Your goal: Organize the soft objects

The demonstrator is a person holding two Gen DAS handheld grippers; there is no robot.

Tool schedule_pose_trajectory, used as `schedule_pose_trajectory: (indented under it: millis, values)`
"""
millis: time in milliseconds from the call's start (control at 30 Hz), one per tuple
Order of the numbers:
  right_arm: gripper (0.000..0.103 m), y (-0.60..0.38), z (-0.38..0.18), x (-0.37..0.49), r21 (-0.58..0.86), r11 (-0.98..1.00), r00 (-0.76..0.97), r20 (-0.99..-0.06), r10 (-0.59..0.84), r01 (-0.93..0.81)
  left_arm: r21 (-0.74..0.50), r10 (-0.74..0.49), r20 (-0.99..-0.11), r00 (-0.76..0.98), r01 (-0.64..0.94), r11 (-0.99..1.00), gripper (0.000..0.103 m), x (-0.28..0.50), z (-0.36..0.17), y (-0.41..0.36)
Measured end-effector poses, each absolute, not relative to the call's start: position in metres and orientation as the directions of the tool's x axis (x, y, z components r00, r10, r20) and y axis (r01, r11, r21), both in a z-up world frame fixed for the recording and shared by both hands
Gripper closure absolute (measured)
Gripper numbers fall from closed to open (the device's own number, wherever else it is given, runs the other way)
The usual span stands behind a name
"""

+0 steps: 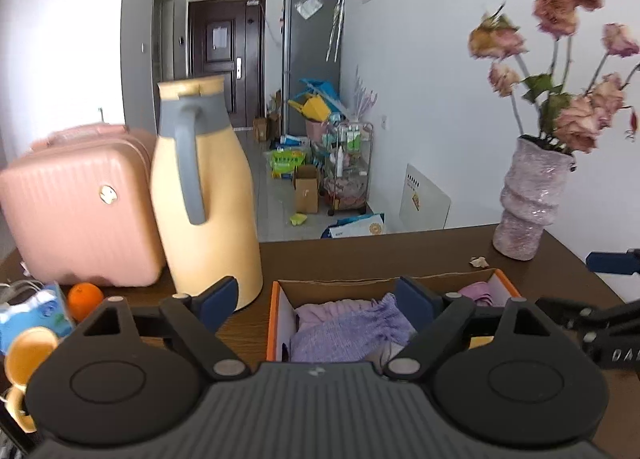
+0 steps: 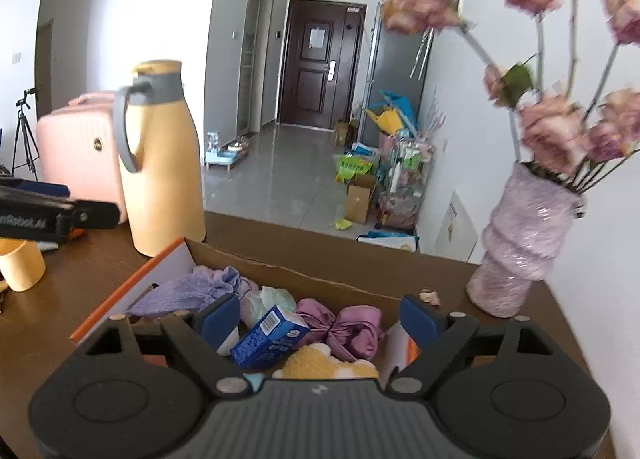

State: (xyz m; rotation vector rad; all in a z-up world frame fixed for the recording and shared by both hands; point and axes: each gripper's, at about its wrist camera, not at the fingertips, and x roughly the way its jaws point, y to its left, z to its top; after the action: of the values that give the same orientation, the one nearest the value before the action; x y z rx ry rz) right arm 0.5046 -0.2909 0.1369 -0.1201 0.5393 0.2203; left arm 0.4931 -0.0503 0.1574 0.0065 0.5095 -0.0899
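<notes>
Above table and box, both grippers tilt downward, jaws apart, empty.

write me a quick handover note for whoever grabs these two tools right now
Left tool: open, holding nothing, above the near end of the cardboard box.
Right tool: open, holding nothing, above the same box.
In the box: lilac knit cloth, purple satin bundle, pale green cloth, yellow plush, blue carton.
Done: the soft things in view are in the box.
Left: the blue carton looks out of place among them; check the table for stray soft items.
</notes>
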Motion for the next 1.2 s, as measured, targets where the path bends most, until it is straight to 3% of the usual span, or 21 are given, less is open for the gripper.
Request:
schedule_pose_trajectory:
  millis: [200,300,367,533,800,933,1067,1200]
  values:
    - [0.015,-0.307,0.153,0.453,-0.045,0.976,0.862,-0.479,0.165,-0.212,-0.023,-0.087,-0.441,0.893,0.085,0.996,0.01,0.434,0.169,-0.049]
    - [0.011,-0.314,0.154,0.421,-0.02,0.98,0.884,-0.435,0.172,-0.2,-0.014,-0.058,-0.371,0.927,0.057,0.998,0.006,0.398,0.168,-0.047]
    - [0.003,-0.315,0.149,0.4,0.001,0.984,0.903,-0.397,0.166,-0.18,0.006,-0.051,-0.324,0.945,0.056,0.998,0.004,0.374,0.165,-0.047]
    - [0.003,-0.316,0.12,0.337,0.027,0.989,0.949,-0.282,0.144,-0.142,0.038,-0.047,-0.225,0.973,0.057,0.998,0.001,0.314,0.145,-0.044]
    - [0.0,-0.308,0.075,0.249,0.029,0.992,0.974,-0.189,0.123,-0.12,0.078,-0.052,-0.184,0.982,0.067,0.995,0.0,0.233,0.103,-0.042]
    - [0.0,-0.303,0.064,0.212,0.03,0.992,0.973,-0.193,0.128,-0.124,0.085,-0.028,-0.157,0.987,0.041,0.996,0.0,0.195,0.095,-0.04]
    - [0.0,-0.3,0.052,0.169,0.035,0.993,0.963,-0.239,0.122,-0.117,0.042,-0.061,-0.18,0.982,0.07,0.997,0.0,0.15,0.086,-0.029]
    - [0.0,-0.295,0.035,0.111,0.051,0.987,0.96,-0.228,0.163,-0.155,0.035,-0.071,-0.204,0.976,0.08,0.996,0.0,0.098,0.067,-0.017]
